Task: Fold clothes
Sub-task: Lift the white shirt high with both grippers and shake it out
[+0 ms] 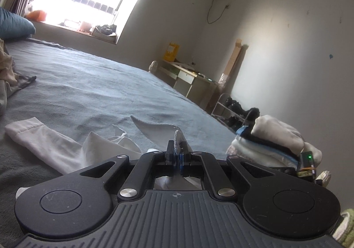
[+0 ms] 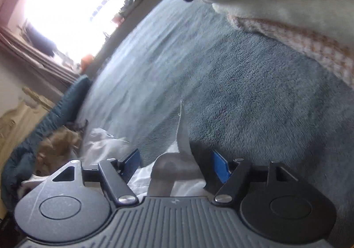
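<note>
A white garment [image 1: 50, 144] lies crumpled on the grey-blue bed blanket [image 1: 88, 84], one sleeve stretched out to the left. My left gripper [image 1: 177, 148] is shut on a raised edge of it, where a thin white cord hangs. In the right wrist view the same white garment [image 2: 104, 139] spreads under my right gripper [image 2: 174, 159], which stands open. A pointed fold of the cloth [image 2: 182, 137] rises between its blue pads [image 2: 218, 164] without touching them.
A stack of folded clothes [image 1: 272, 139] sits on the bed at the right, close above in the right wrist view [image 2: 276, 11]. A teal pillow [image 1: 13, 24] and a beige clothes pile [image 1: 6, 66] lie far left. A desk [image 1: 188, 75] and shoe rack [image 1: 232, 111] stand past the bed.
</note>
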`<state>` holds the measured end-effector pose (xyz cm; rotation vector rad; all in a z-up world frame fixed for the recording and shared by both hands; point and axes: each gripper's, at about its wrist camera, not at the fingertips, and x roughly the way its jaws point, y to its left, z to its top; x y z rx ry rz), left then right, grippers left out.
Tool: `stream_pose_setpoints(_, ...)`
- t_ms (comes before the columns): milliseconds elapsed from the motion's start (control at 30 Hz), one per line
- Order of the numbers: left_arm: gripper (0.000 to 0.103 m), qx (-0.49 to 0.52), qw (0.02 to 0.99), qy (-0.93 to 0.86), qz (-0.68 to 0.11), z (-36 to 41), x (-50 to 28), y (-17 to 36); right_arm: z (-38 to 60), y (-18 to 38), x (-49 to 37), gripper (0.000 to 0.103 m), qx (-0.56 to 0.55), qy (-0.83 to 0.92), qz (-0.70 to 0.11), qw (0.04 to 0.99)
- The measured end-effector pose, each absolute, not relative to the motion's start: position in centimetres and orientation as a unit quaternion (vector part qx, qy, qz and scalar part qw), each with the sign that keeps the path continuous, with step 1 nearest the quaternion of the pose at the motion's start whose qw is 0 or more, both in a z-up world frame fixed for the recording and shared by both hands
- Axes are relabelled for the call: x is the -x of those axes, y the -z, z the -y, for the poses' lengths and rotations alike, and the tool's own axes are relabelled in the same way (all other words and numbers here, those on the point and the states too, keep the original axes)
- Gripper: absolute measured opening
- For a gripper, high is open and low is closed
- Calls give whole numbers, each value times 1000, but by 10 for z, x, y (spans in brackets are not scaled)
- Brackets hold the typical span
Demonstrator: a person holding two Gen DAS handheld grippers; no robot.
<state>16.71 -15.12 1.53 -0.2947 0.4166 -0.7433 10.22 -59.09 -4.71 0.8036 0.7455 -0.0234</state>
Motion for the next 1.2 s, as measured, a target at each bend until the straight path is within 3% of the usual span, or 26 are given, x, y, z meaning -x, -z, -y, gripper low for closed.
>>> stream_pose_setpoints(133,2,146,901,359,-196,148,-168,-10,580,54,-112,73,-356,17,-401,844)
stream_pose_setpoints(167,2,148,901,357,-196,148,-169,-9,576,52,-110,67,-345,16,-401,848)
stream_pose_setpoints(200,2,151,902,354,-195,148,-170,-7,571,49,-107,60,-330,16,-403,853)
stream_pose_setpoints(267,2,156,904,348,-195,149,-172,-6,563,48,-105,31,-311,10,-409,858)
stream_pose_setpoints(333,2,159,907,340,-193,148,-173,-9,552,42,-100,11,-275,21,-411,869)
stream_pose_setpoints(467,2,167,913,330,-174,143,-171,-27,528,-9,-85,8,-184,47,-338,922)
stream_pose_setpoints(700,2,185,931,307,-70,117,-146,-112,460,-164,-40,8,6,79,-111,991)
stream_pose_setpoints(933,2,178,942,278,64,83,-105,-214,401,-284,1,8,117,103,78,985)
stream_pose_setpoints(1200,2,137,949,236,159,63,-54,-285,359,-359,45,8,182,119,213,953)
